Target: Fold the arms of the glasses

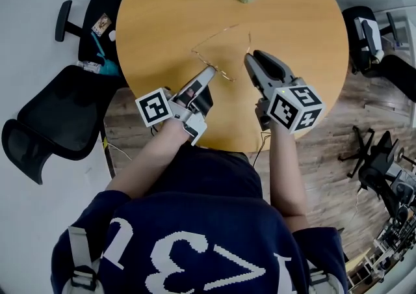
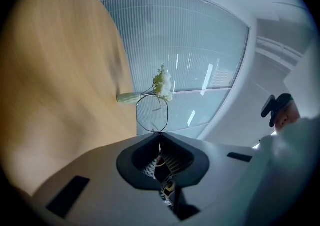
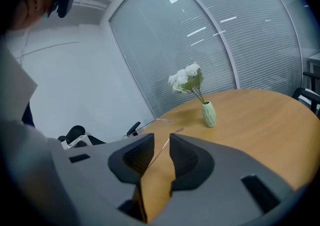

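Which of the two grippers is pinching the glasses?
The left gripper: its fingers are shut tight on the wire rim of the glasses. The right gripper has its fingers apart, with a thin glasses arm between them, not pinched.

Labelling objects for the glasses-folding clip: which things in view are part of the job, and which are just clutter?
Job:
- glasses, pinched in the left gripper
- right gripper, open, one glasses arm between its jaws
- round wooden table below

Lying about:
- vase of white flowers
- black office chairs
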`<state>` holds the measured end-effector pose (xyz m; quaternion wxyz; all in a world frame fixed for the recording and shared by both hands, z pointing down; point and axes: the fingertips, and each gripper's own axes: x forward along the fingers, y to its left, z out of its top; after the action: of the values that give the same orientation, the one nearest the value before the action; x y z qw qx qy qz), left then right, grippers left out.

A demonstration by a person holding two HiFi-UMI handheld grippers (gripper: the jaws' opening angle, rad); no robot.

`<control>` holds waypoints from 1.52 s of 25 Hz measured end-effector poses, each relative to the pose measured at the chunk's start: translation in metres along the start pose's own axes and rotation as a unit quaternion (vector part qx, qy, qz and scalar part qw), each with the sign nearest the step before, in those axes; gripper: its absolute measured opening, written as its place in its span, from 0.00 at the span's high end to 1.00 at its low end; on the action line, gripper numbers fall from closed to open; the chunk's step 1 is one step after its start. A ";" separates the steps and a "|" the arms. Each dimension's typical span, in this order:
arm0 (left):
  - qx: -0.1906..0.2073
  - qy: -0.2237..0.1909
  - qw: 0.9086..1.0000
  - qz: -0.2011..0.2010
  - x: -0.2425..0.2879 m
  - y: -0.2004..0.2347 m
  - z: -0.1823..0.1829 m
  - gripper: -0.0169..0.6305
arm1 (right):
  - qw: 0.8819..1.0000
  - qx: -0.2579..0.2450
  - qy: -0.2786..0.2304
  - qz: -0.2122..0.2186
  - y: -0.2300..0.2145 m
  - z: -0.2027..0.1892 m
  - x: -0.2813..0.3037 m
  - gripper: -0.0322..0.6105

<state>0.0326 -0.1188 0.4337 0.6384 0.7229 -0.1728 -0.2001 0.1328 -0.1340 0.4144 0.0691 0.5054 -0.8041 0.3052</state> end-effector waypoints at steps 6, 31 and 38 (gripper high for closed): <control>0.001 0.004 1.000 -0.010 -0.009 -0.011 -0.007 0.95 | 1.000 -0.009 0.006 0.001 0.011 -0.006 0.005 0.82; 0.017 0.037 0.999 -0.018 -0.021 -0.023 -0.028 0.95 | 0.991 -0.032 0.008 0.133 0.058 0.002 -0.001 0.85; 0.017 0.065 0.998 -0.008 -0.021 -0.026 -0.031 0.94 | 0.964 -0.264 0.021 0.016 0.019 0.026 0.003 0.74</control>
<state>0.0301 -0.0782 0.4127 0.6340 0.7467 -0.1287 -0.1547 0.1206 -0.1451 0.3864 0.2126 0.4499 -0.8624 0.0937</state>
